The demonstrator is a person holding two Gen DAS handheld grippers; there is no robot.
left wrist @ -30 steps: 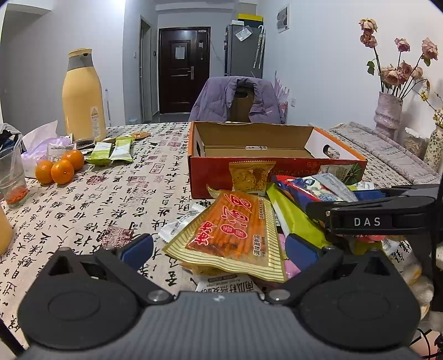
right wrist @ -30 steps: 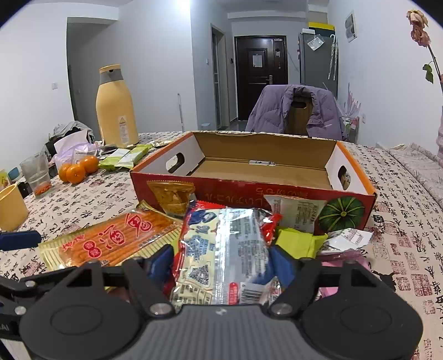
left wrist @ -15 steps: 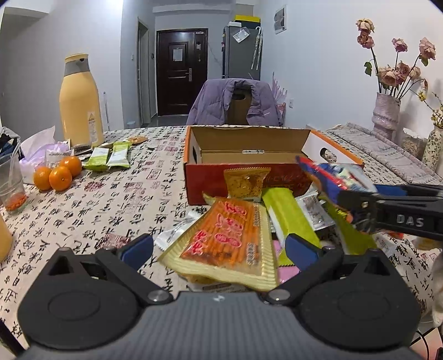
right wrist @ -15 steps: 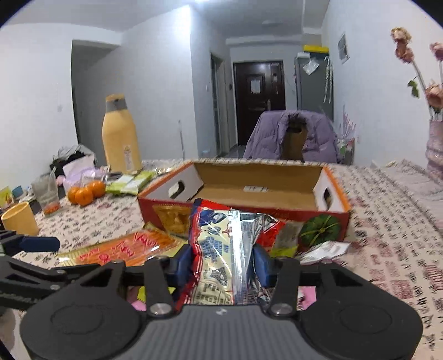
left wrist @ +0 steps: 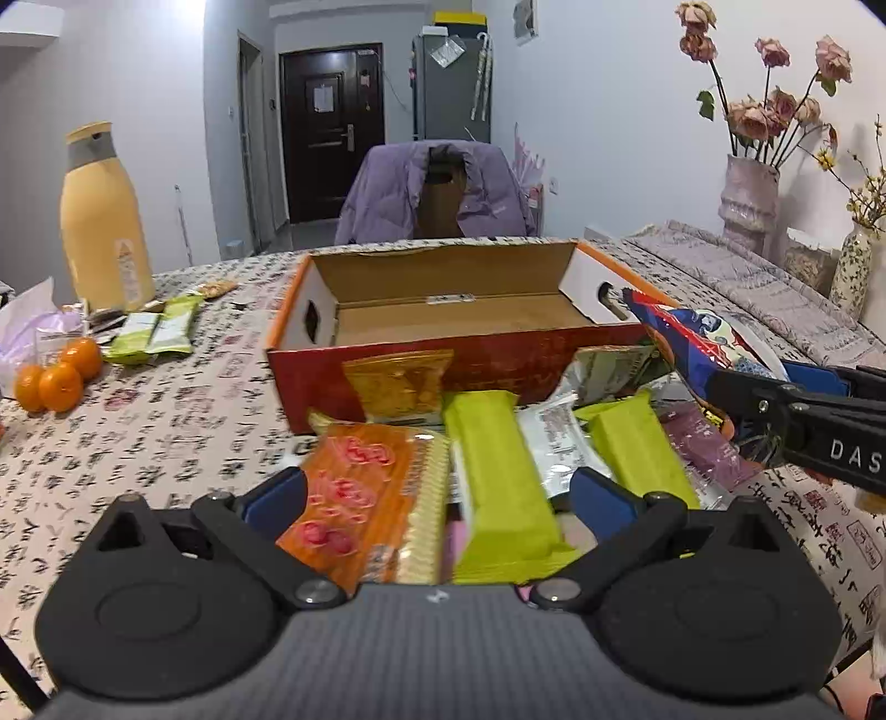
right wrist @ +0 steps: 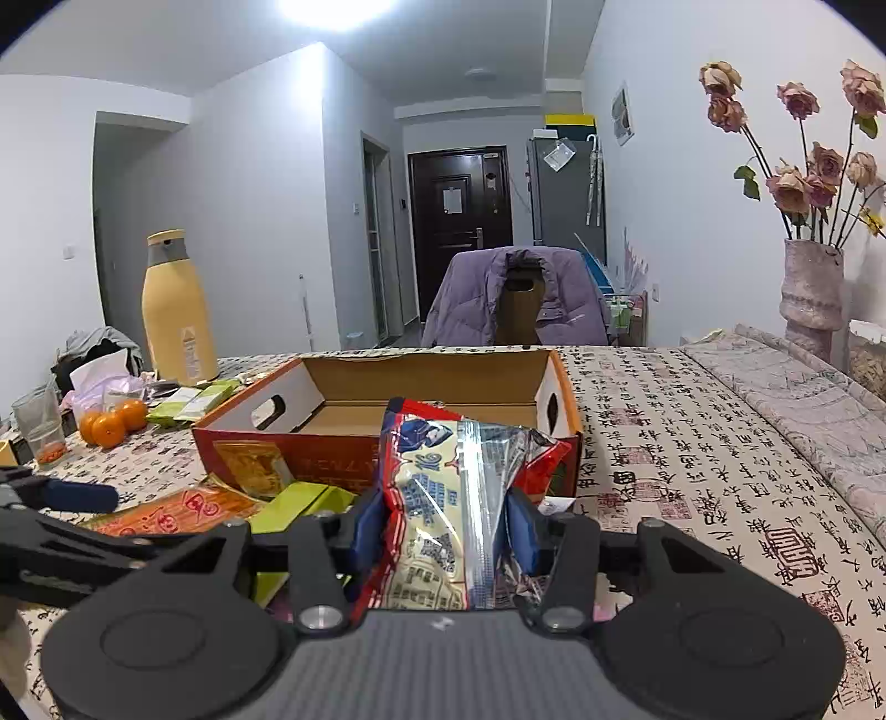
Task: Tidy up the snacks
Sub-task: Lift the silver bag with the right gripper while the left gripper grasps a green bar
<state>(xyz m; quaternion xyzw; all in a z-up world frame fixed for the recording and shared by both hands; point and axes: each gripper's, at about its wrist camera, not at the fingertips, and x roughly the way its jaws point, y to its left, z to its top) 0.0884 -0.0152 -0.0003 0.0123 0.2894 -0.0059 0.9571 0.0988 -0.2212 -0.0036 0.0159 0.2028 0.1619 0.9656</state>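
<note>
Pinching a red-and-blue snack bag (right wrist: 448,498) between its blue pads, the right gripper (right wrist: 446,523) has closed on it and holds it raised, just in front of the open cardboard box (right wrist: 421,387); the left gripper (left wrist: 437,498) hangs wide open and empty over the snack pile, an orange packet (left wrist: 360,498) and a green bar (left wrist: 498,476) below it on the patterned tablecloth (left wrist: 166,415).

Ceiling lamp (right wrist: 338,8) glares overhead; fisheye bends the edges, nearby snacks blur
</note>
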